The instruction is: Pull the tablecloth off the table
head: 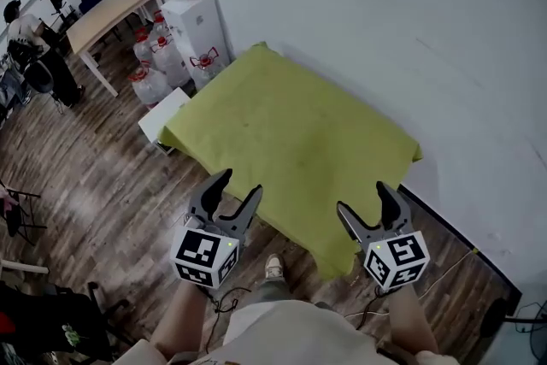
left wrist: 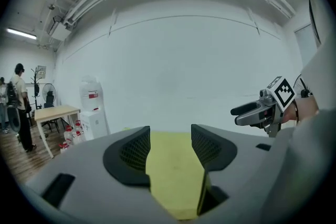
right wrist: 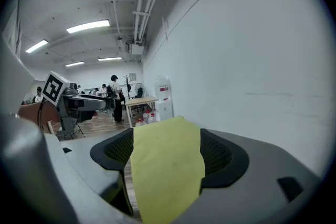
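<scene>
A yellow-green tablecloth [head: 295, 137] covers a small table against the white wall; its near edge hangs down in front of me. My left gripper [head: 232, 190] hovers open just short of the cloth's near-left edge, nothing between its jaws. My right gripper [head: 367, 201] is open above the near-right corner of the cloth. In the left gripper view the tablecloth [left wrist: 173, 176] shows beyond the spread jaws of the left gripper [left wrist: 169, 150], and the right gripper [left wrist: 262, 110] is at the right. In the right gripper view the tablecloth [right wrist: 165, 165] lies ahead of the open right gripper [right wrist: 167, 152].
A water dispenser [head: 197, 30] and several water bottles [head: 154, 68] stand left of the table, with a white box [head: 162, 115] beside it. A wooden table [head: 107, 13] and a person [head: 34, 47] are far left. Cables [head: 444, 265] run on the wooden floor at right.
</scene>
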A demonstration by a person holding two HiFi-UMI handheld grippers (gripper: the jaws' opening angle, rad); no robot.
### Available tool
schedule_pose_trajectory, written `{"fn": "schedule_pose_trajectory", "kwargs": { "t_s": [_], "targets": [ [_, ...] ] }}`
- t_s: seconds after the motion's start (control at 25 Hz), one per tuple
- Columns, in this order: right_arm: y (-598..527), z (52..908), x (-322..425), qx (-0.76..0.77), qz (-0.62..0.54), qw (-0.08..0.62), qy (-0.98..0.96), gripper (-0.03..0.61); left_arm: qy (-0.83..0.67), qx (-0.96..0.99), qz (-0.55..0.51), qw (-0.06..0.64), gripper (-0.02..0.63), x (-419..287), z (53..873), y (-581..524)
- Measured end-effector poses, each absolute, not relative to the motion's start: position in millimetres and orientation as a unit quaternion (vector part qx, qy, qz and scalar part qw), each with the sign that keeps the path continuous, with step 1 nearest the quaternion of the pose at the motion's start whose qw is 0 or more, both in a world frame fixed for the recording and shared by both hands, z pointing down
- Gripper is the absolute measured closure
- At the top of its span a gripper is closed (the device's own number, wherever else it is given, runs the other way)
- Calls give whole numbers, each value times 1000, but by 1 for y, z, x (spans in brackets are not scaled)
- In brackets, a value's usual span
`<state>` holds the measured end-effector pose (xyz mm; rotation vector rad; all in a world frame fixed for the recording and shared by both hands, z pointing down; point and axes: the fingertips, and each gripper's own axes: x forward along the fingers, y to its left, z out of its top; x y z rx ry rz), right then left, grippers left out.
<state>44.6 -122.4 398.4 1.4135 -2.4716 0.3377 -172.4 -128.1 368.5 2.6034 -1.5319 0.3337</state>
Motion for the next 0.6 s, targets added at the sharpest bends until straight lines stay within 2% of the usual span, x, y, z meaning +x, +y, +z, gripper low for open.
{"fn": "schedule_pose_trajectory", "kwargs": {
  "t_s": [0.28, 0.6],
  "targets": [
    [-185, 444, 26, 516, 160, 153, -827, 186, -505, 854, 100, 75, 359, -203, 411, -199],
    [-226, 501, 27, 520, 209, 176, -809, 182, -463, 864, 160, 115, 357, -186, 478, -247]
  ]
}}
